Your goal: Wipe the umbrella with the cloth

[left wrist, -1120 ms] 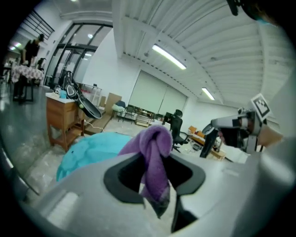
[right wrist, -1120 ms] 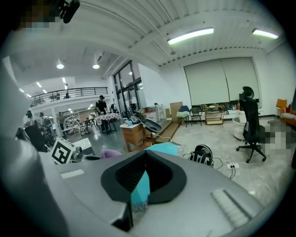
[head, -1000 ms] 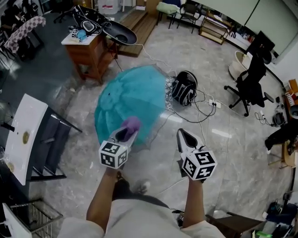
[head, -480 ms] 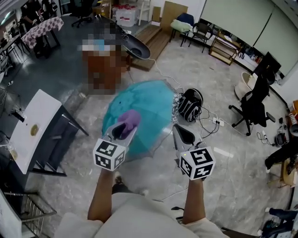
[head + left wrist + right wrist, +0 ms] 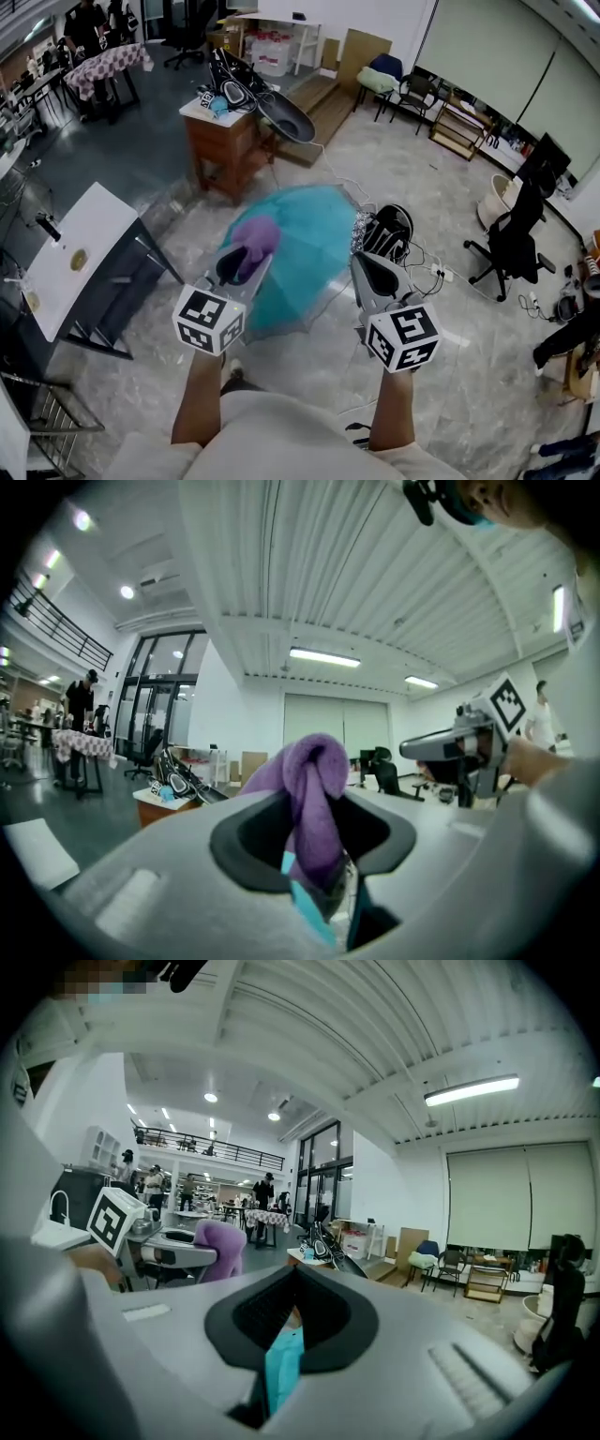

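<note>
An open teal umbrella [image 5: 309,246] lies canopy-up on the marble floor ahead of me. My left gripper [image 5: 246,253] is shut on a bunched purple cloth [image 5: 255,234], held in the air on the near side of the umbrella. The cloth [image 5: 315,803] fills the left gripper view, with a sliver of teal umbrella [image 5: 305,907] below it. My right gripper [image 5: 362,264] hovers beside it at the right, shut with nothing in it. In the right gripper view the umbrella [image 5: 281,1363] shows through the slit of the jaws, and the cloth [image 5: 221,1246] shows at the left.
A black backpack [image 5: 384,230] and loose cables [image 5: 422,255] lie right of the umbrella. Behind it stands a wooden table [image 5: 225,141] with gear on top. A white table [image 5: 70,253] is at the left, a black office chair [image 5: 514,230] at the right.
The head view has tipped up and shows more of the far room. Both grippers stay side by side in front of the umbrella, the cloth still held in the left one.
</note>
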{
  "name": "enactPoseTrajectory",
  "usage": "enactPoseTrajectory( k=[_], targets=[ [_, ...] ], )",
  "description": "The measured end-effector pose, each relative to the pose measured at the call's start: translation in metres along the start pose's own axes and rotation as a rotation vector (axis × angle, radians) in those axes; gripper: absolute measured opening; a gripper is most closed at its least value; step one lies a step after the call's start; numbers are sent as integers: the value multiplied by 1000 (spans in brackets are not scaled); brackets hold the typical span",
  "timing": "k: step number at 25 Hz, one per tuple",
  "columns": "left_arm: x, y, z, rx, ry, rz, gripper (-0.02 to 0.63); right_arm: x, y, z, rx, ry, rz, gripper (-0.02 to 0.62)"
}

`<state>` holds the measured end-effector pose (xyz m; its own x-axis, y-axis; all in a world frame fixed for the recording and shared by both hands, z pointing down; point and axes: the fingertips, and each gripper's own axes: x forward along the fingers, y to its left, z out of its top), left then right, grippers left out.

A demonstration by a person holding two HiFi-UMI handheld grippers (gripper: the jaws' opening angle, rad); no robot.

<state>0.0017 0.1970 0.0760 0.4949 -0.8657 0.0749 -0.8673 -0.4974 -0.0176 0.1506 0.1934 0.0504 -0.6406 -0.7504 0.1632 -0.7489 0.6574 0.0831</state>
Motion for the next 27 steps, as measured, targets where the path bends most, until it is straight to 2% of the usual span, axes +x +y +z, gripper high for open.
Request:
enactPoseTrajectory(
  k=[8, 27],
  targets=[
    [-16, -12, 14, 44, -48, 12, 130, -9, 9, 8, -24, -16, 6, 5],
    [-20, -10, 3, 39, -15, -1, 130, -6, 17, -3, -17, -4, -6, 5]
  ],
)
